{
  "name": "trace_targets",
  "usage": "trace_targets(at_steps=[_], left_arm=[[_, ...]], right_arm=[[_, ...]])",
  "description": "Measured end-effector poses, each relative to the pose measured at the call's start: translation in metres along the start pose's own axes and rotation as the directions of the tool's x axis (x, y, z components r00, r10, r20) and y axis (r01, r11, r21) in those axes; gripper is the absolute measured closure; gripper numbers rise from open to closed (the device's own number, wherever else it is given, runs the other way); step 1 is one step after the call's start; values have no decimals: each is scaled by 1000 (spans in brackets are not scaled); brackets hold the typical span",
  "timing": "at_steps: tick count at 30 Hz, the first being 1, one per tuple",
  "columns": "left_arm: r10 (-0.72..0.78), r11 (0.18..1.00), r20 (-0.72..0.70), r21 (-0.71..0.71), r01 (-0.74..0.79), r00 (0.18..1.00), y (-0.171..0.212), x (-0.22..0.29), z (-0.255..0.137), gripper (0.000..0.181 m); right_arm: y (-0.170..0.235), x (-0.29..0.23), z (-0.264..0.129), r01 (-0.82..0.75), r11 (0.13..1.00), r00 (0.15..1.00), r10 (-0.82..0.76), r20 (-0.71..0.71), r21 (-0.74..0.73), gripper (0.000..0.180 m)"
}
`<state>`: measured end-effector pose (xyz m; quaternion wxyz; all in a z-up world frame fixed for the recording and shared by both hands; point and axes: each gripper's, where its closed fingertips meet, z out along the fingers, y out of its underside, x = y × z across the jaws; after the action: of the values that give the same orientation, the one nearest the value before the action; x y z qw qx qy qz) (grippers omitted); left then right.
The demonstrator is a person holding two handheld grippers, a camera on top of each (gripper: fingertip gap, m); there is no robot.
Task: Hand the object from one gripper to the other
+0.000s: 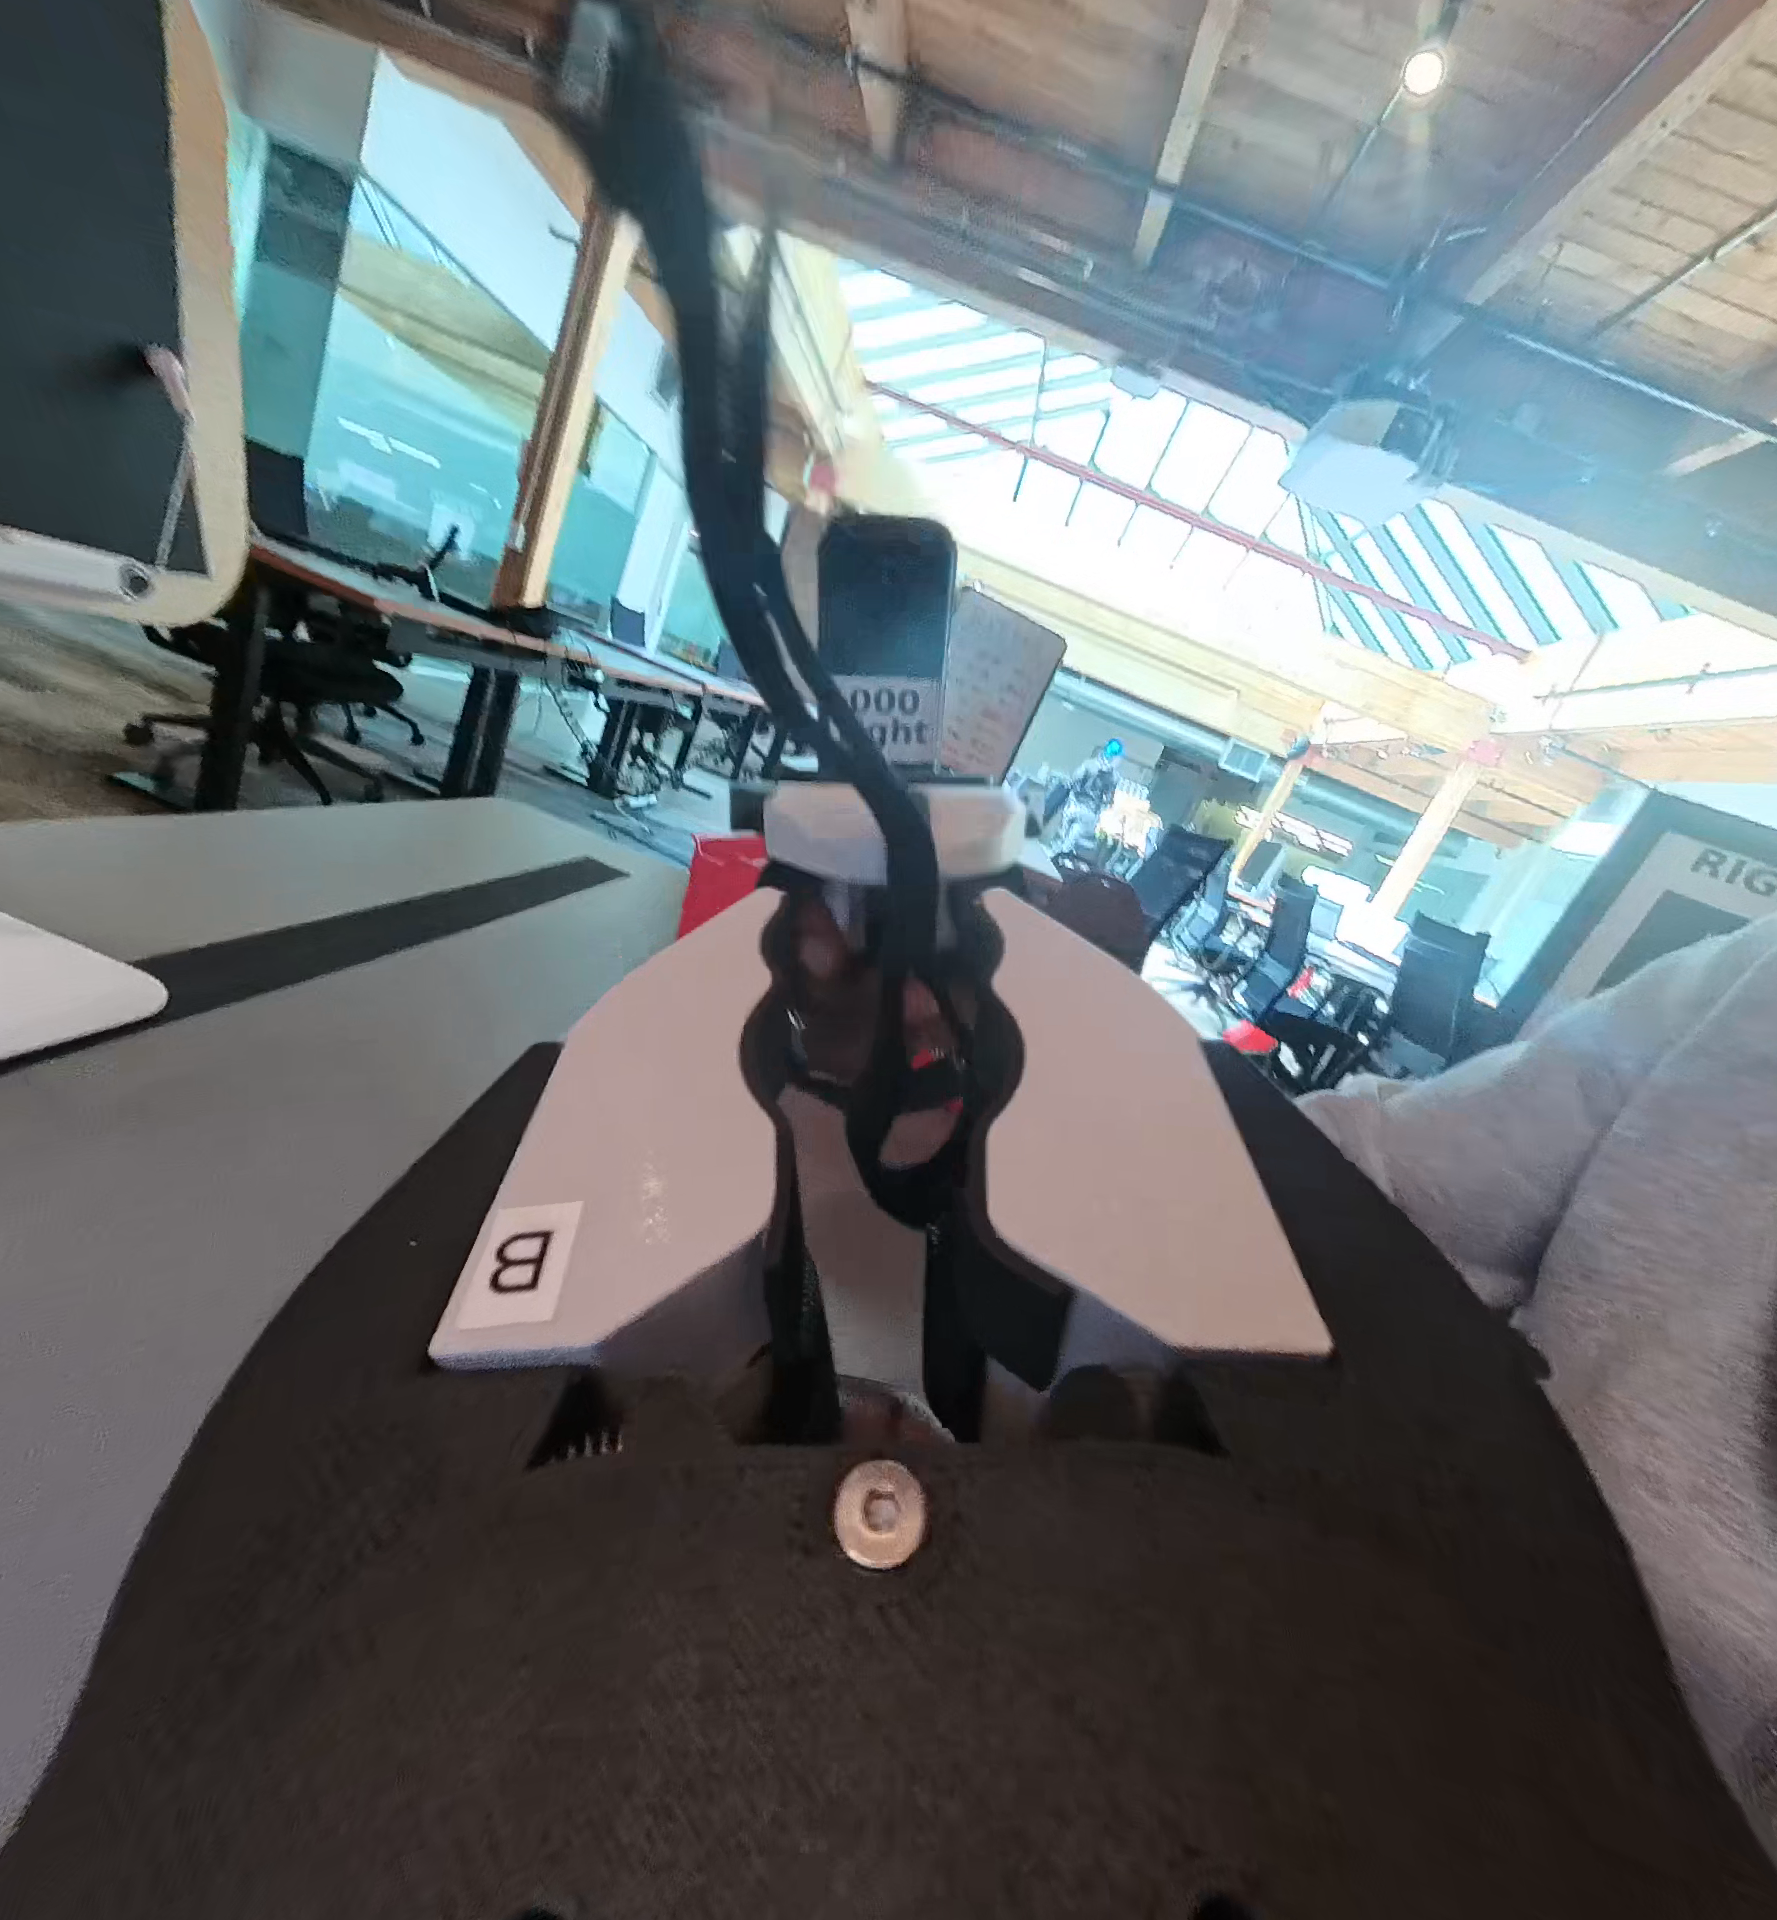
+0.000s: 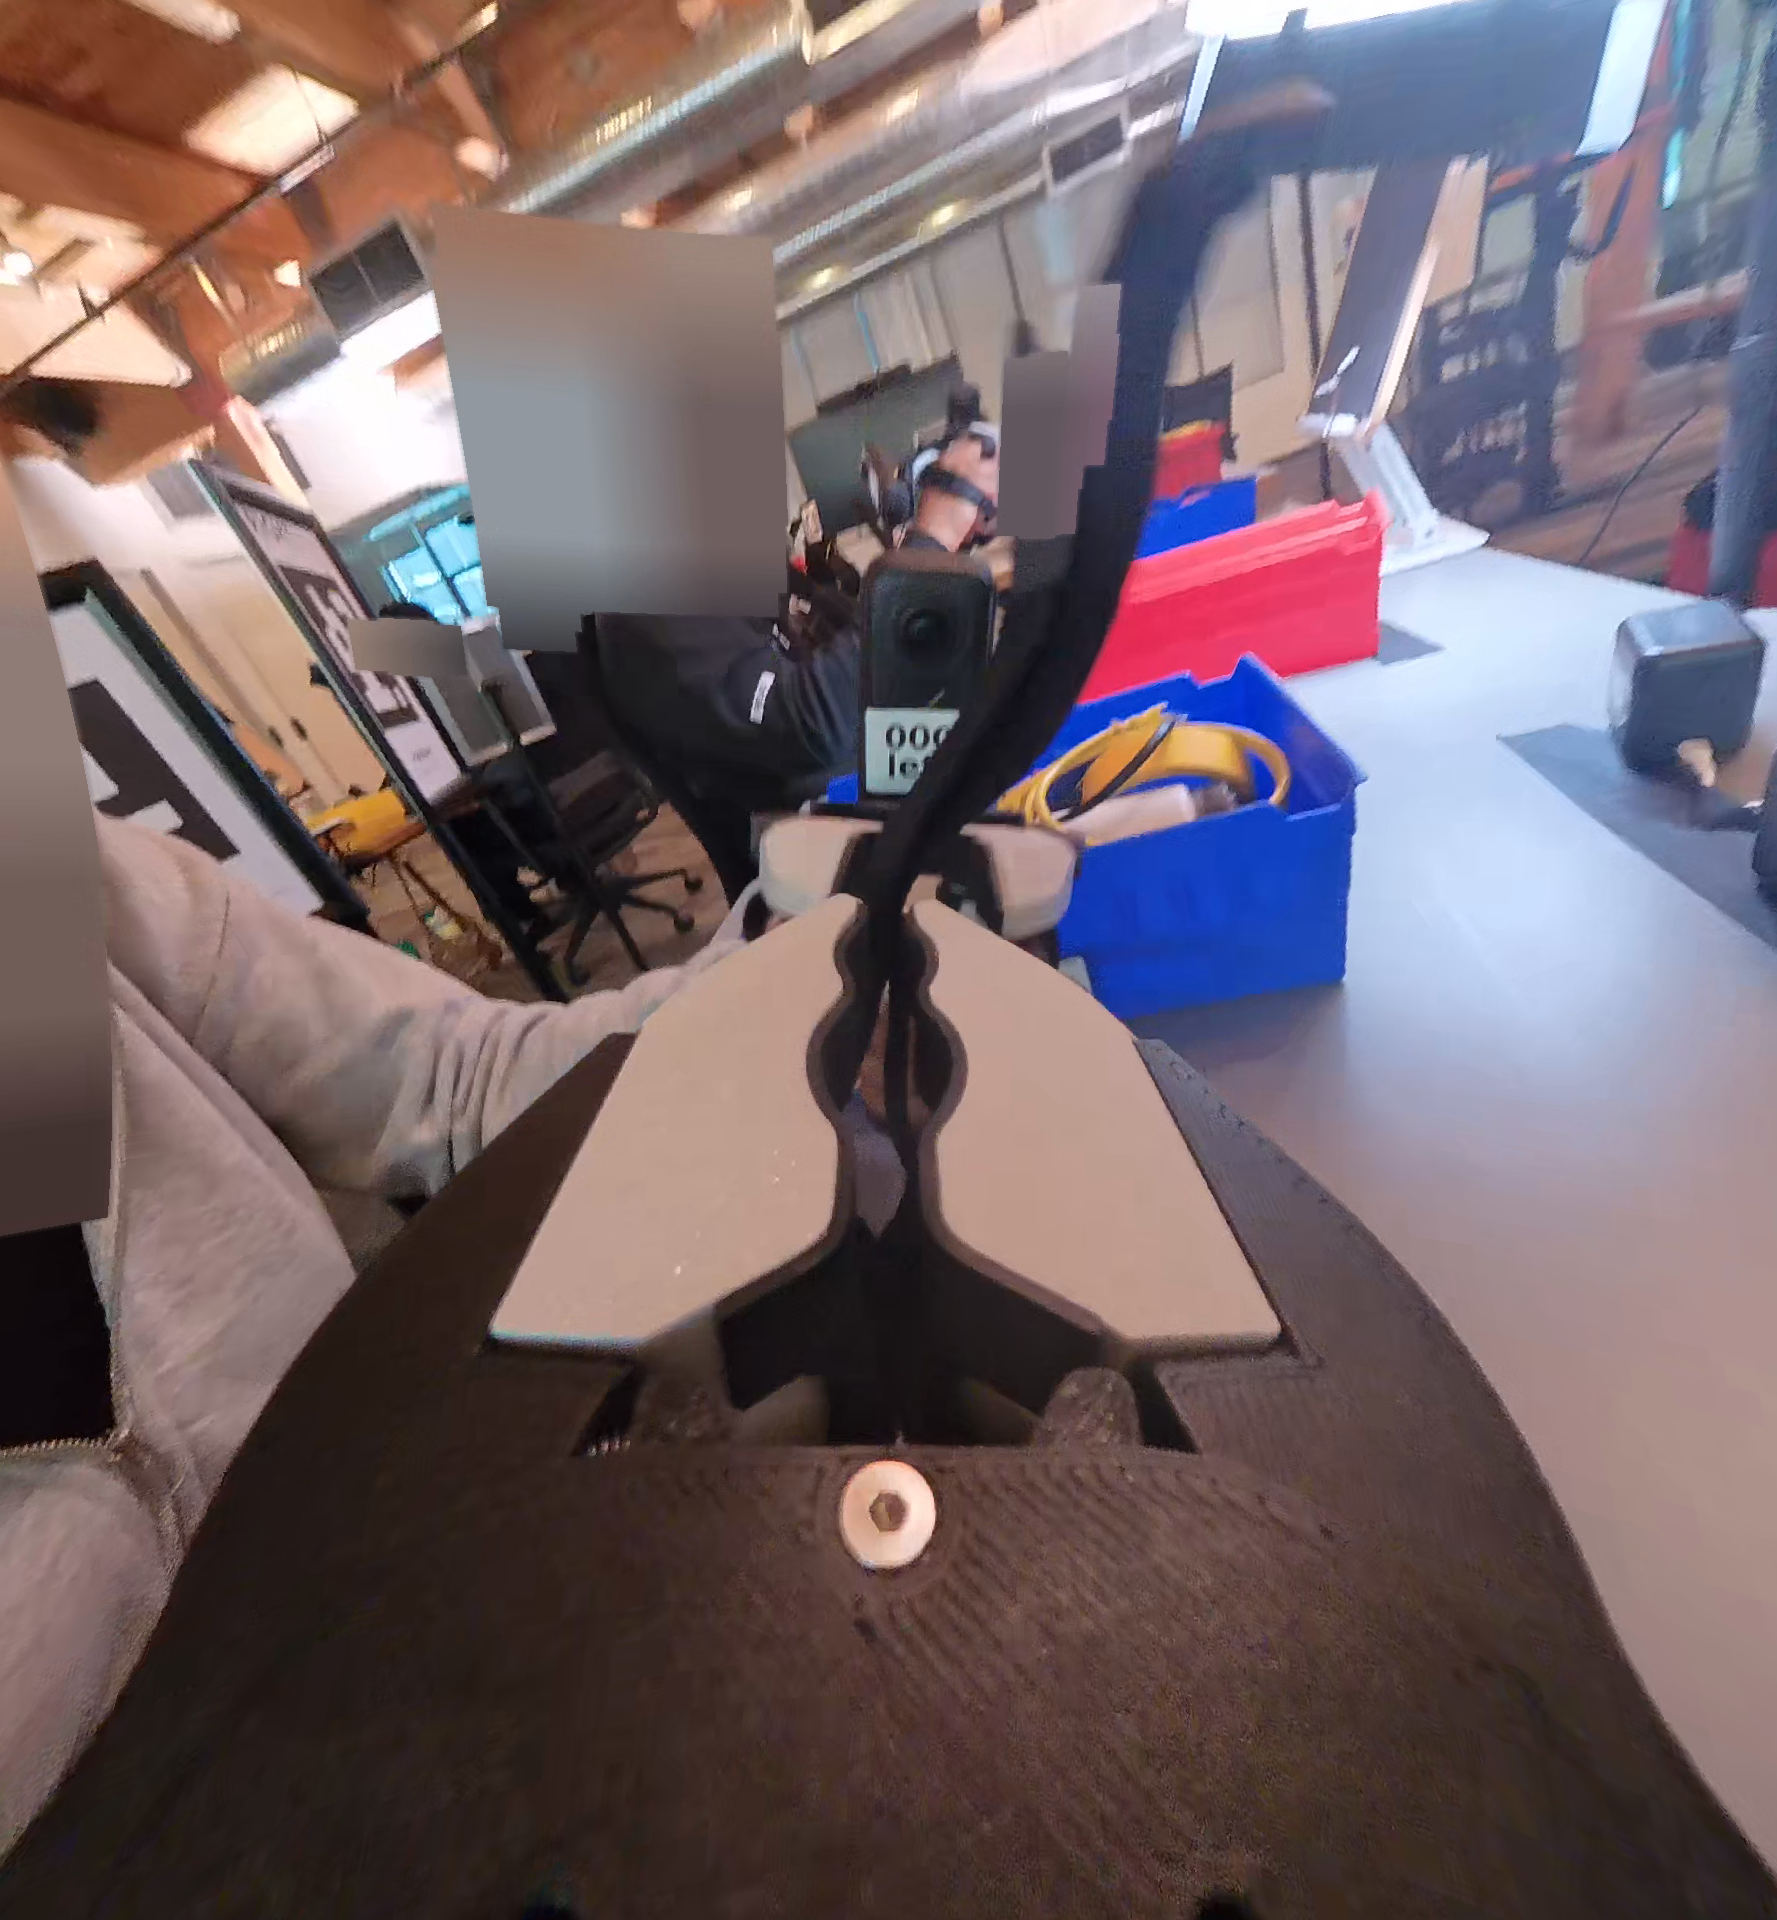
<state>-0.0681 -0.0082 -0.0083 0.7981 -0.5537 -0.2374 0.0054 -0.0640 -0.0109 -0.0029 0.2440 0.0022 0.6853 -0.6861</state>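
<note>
Left wrist view: left gripper [image 1: 879, 1039] pinching a black strap [image 1: 728, 520], the right gripper [image 1: 889, 842] dead ahead. Right wrist view: right gripper [image 2: 889, 1039] clamped on the same black strap [image 2: 1123, 499] too. Looks mid-handoff, both holding, up above the grey worktop [image 2: 1486, 1039]; one release left.

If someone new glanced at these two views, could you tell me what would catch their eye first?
A black braided strap rises steeply out of the right gripper, whose grey fingers are shut on it, and passes in front of the facing left gripper. In the left view, the left gripper holds the strap too. Behind, a bright blue plastic bin sits on the grey table.
</note>
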Motion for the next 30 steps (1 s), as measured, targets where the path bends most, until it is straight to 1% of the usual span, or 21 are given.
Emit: trace_targets(at_steps=[3, 4, 6, 9, 11, 12, 14, 15, 17, 18, 20, 21, 23, 24, 26, 28, 29, 30], left_arm=[[18, 998, -4, -59, -18, 1000, 11, 2, 7, 151], [34, 997, -4, -73, -34, 999, 14, 3, 8, 155], [60, 995, -4, -74, -60, 998, 15, 5, 10, 173], [77, 996, 7, -49, -76, 997, 9, 4, 7, 176], [64, 998, -2, 2, -64, 998, 0, 5, 3, 176], [57, 998, -8, 24, -57, 998, -4, 6, 1, 176], [50, 997, -12, 60, -49, 999, -11, 6, -3, 175], [45, 996, -16, 73, -44, 999, -13, 6, -4, 176], [40, 996, -19, 75, -38, 999, -14, 6, -5, 175], [36, 996, -13, 78, -35, 999, -14, 5, -5, 175], [20, 996, -3, 83, -20, 1000, -14, 3, -5, 168], [10, 997, -4, 78, -10, 1000, -13, 3, -4, 159], [-8, 1000, -7, 24, 9, 1000, -5, 1, -2, 147], [-10, 1000, -4, -12, 10, 1000, 1, 1, 0, 144], [5, 997, -6, -71, -5, 1000, 11, 2, 5, 145], [23, 993, -9, -117, -24, 1000, 19, 4, 8, 154], [33, 991, -12, -131, -34, 999, 21, 5, 9, 166], [34, 991, -11, -126, -35, 999, 20, 5, 9, 168]], right_arm=[[-10, 2, -4, 14, 998, 999, -12, -30, 55, 175], [-12, 2, -4, 20, 998, 999, -18, -38, 63, 175], [-12, 1, -3, 27, 997, 999, -24, -43, 66, 174], [-15, -1, -2, 25, 997, 999, -22, -38, 78, 171], [-12, -1, -2, 15, 998, 999, -13, -35, 57, 152], [-6, 0, -1, 4, 1000, 1000, -3, -29, 24, 146], [10, -1, 1, -26, 997, 1000, 26, 1, -67, 142], [17, -3, 3, -34, 994, 999, 37, 22, -105, 144], [24, -7, 7, -25, 991, 998, 33, 60, -133, 164], [25, -9, 9, -13, 992, 997, 22, 69, -129, 170], [24, -9, 9, 6, 992, 998, 2, 64, -126, 173], [22, -8, 8, 14, 992, 999, -7, 52, -124, 173], [15, -6, 6, 26, 996, 999, -24, 26, -87, 174], [10, -5, 4, 29, 998, 1000, -28, 14, -62, 174], [3, -3, 1, 35, 999, 999, -35, -9, -32, 174], [0, -2, 0, 47, 999, 998, -48, -29, -19, 174], [-1, -2, -1, 52, 999, 998, -52, -34, -13, 175], [-2, -3, -1, 56, 998, 998, -56, -36, -11, 175]])
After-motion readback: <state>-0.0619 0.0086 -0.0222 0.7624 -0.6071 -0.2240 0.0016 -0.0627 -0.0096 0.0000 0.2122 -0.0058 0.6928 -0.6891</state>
